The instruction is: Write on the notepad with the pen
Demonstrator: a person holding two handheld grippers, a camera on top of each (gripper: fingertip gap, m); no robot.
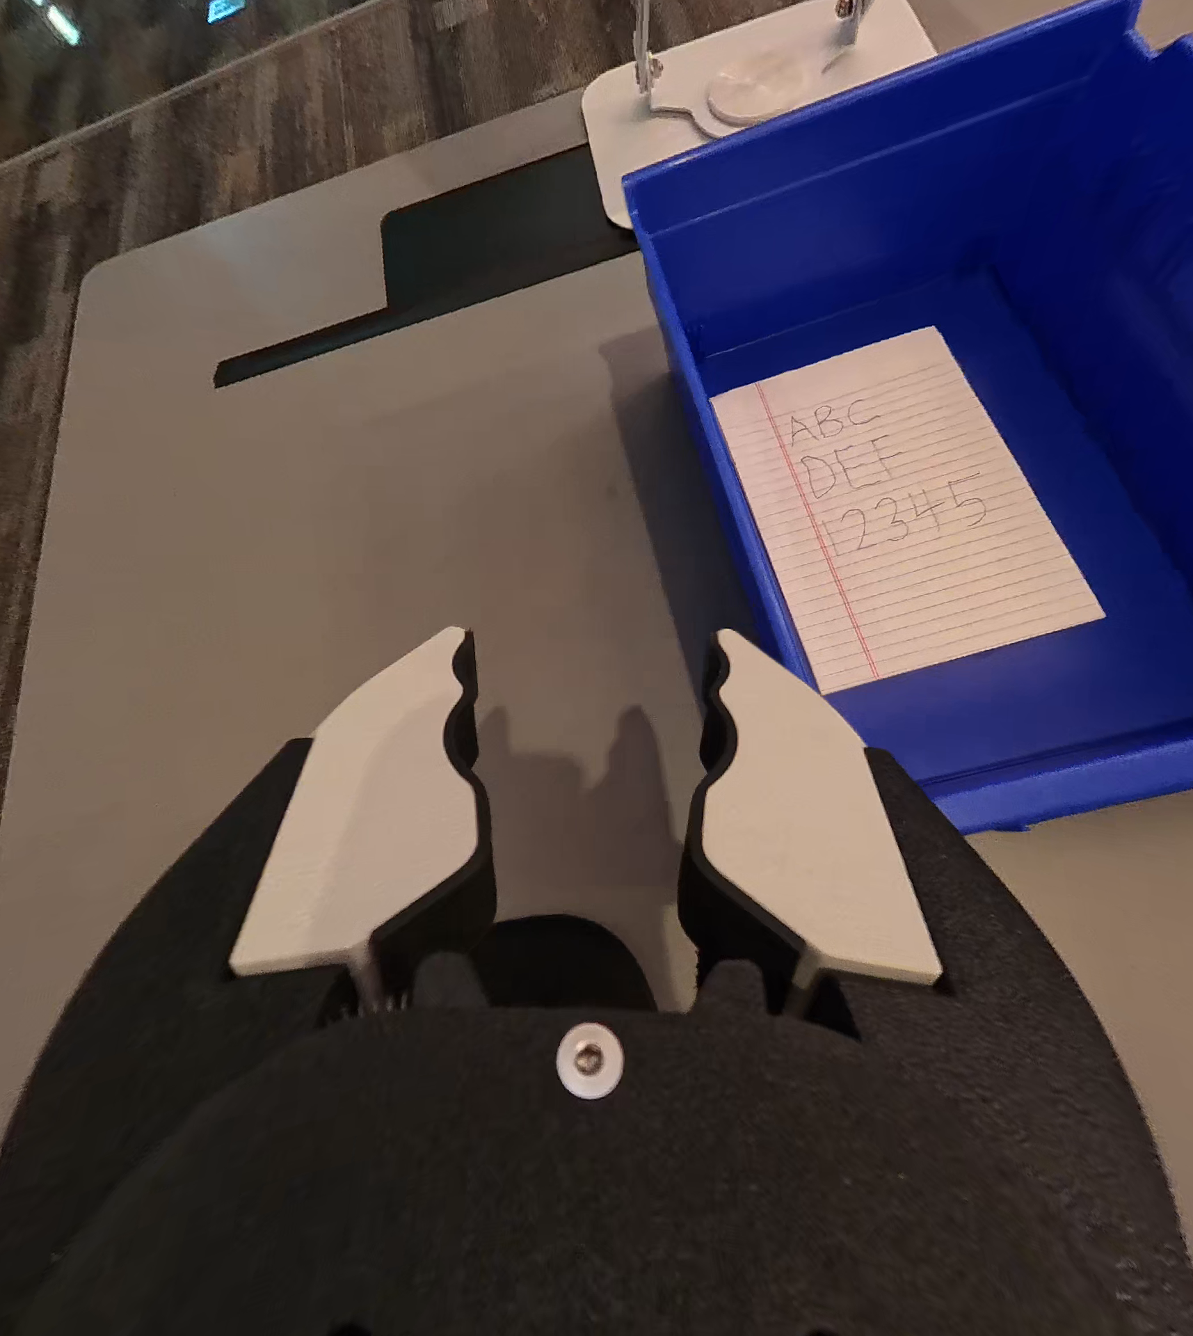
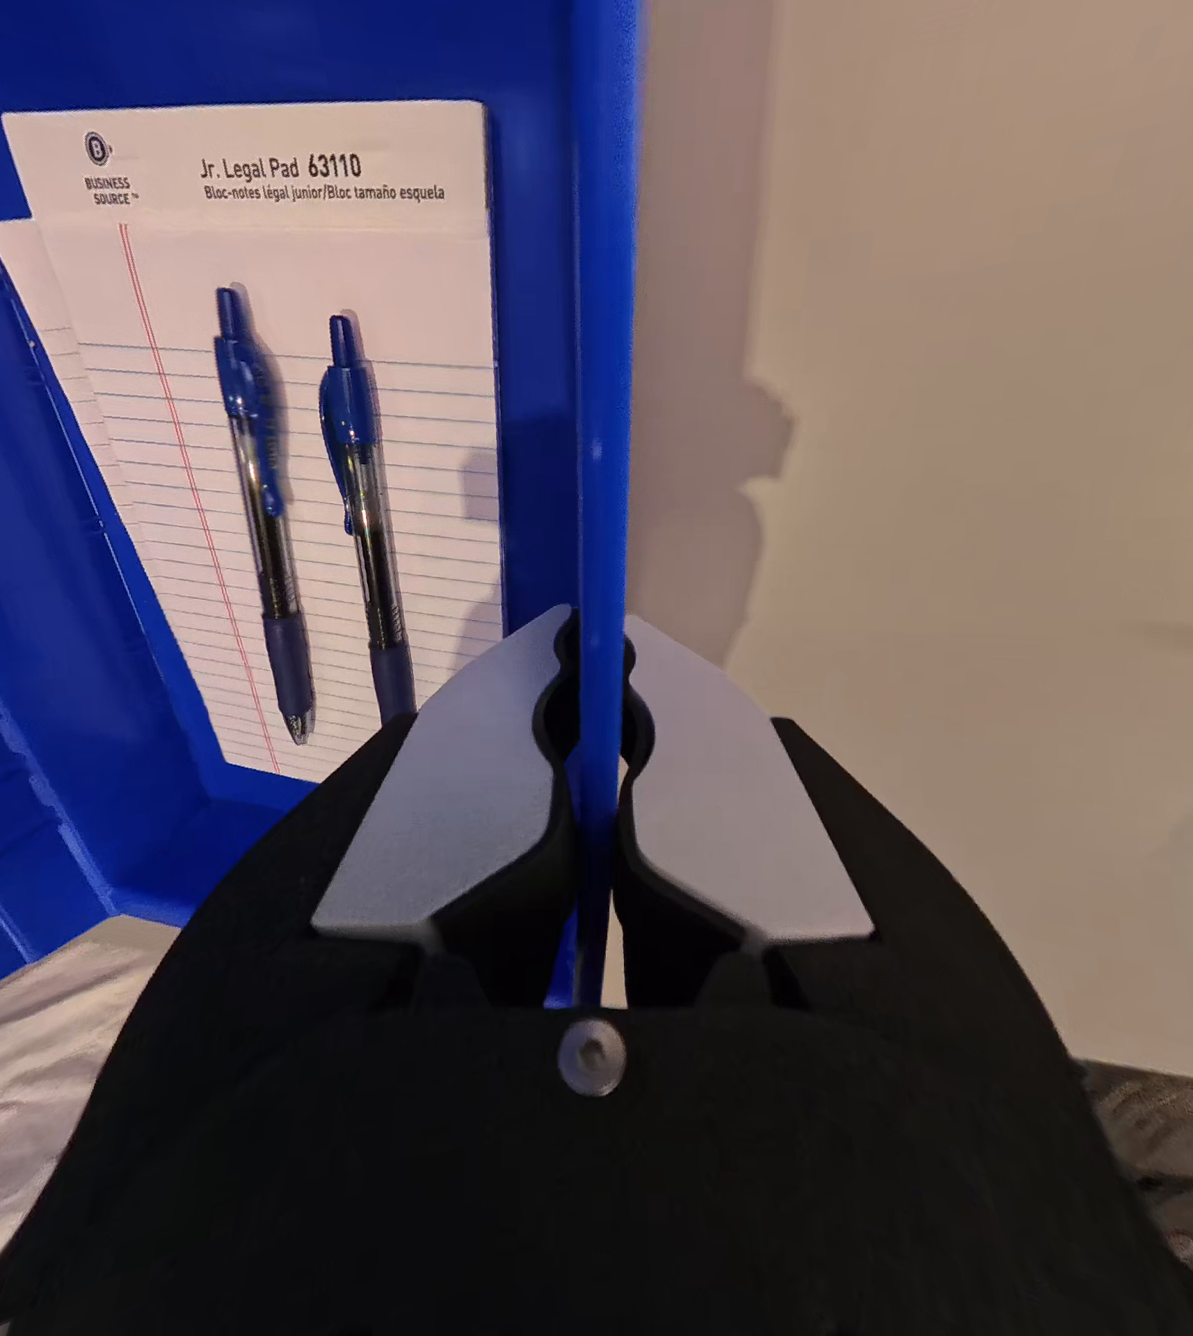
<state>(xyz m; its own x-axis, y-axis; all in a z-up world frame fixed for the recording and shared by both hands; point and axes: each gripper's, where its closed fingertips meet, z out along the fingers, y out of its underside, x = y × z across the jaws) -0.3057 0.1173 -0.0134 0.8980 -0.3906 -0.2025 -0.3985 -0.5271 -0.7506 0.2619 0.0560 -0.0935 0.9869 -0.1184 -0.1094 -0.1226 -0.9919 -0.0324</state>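
Note:
In the right wrist view a white lined notepad lies in a blue bin. Two blue click pens lie side by side on it, one on the left and one on the right. My right gripper is shut on the bin's thin right wall, just right of the pens. In the left wrist view my left gripper is open and empty over the grey table. To its right a blue bin holds a lined sheet with handwriting.
A black panel is set into the table at the back. A white stand base sits behind the bin. Patterned floor runs left of the table edge. A pale surface lies right of the bin wall. Loose sheets poke out left of the notepad. One gripper's finger ends stand about 60 centimetres off the other's.

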